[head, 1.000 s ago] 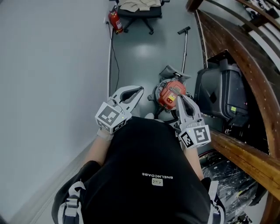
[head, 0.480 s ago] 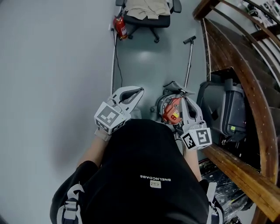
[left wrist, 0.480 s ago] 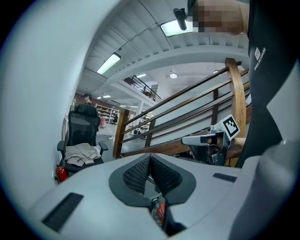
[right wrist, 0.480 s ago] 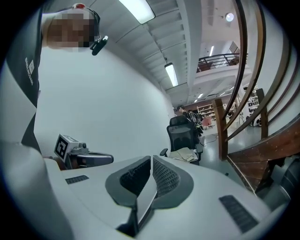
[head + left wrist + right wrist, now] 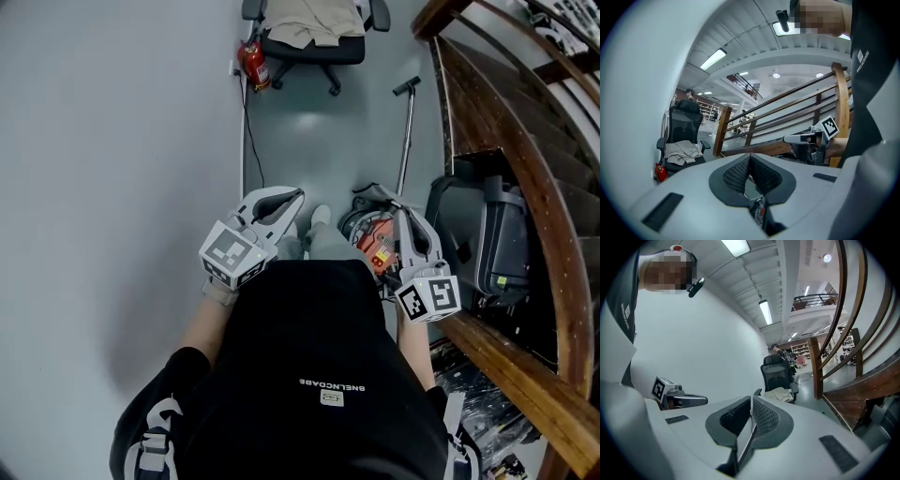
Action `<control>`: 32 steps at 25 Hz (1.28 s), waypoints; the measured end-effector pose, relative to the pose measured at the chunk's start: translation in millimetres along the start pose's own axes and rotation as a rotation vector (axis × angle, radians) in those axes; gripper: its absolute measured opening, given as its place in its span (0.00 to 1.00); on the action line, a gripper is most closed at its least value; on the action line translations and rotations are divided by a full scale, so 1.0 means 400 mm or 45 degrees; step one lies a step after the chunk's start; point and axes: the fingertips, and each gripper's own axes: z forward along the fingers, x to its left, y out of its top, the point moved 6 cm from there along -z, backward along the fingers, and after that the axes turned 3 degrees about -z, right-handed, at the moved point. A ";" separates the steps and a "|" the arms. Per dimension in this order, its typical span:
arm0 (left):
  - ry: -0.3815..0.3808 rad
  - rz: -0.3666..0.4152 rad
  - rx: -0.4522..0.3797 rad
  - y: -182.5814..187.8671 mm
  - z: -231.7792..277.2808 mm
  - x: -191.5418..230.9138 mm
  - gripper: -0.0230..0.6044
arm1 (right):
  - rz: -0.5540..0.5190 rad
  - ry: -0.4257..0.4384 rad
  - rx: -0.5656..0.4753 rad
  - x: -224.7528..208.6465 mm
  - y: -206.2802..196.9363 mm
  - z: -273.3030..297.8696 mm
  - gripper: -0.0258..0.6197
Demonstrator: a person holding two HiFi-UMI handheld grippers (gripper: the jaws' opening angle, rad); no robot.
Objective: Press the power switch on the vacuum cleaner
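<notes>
— Biggest thing here?
— Curved brown wooden stair rail [image 5: 525,169] on the right. Then black office chair [image 5: 309,47], far up the grey floor [image 5: 122,141].
— Round red and grey vacuum cleaner [image 5: 370,234]?
— Down on the floor beside the rail, just by the white right gripper [image 5: 405,217]. Jaws pressed together, holding nothing.
— White left gripper [image 5: 292,199]?
— Jaws together, empty, off to the vacuum's side.

Interior of a large office-type public building. A curved wooden staircase [image 5: 525,178] with a railing rises over a smooth grey floor [image 5: 319,141]. A wheeled office chair [image 5: 309,37] draped with cloth [image 5: 314,11] stands by a white wall [image 5: 112,169], beside a red fire extinguisher [image 5: 253,64]. Ceiling strip lights [image 5: 714,58], a railed upper gallery [image 5: 813,302] and distant shelves [image 5: 800,350] lie beyond.
</notes>
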 end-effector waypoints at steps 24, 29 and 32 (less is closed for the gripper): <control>-0.352 0.121 0.264 0.150 0.695 -0.091 0.06 | 0.222 -0.339 0.000 -0.591 0.019 -0.072 0.09; -0.460 0.167 0.343 0.142 0.795 -0.141 0.06 | 0.323 -0.474 0.031 -0.667 -0.054 -0.147 0.09; -0.538 0.176 0.381 0.135 0.851 -0.156 0.06 | 0.360 -0.564 0.047 -0.699 -0.094 -0.187 0.09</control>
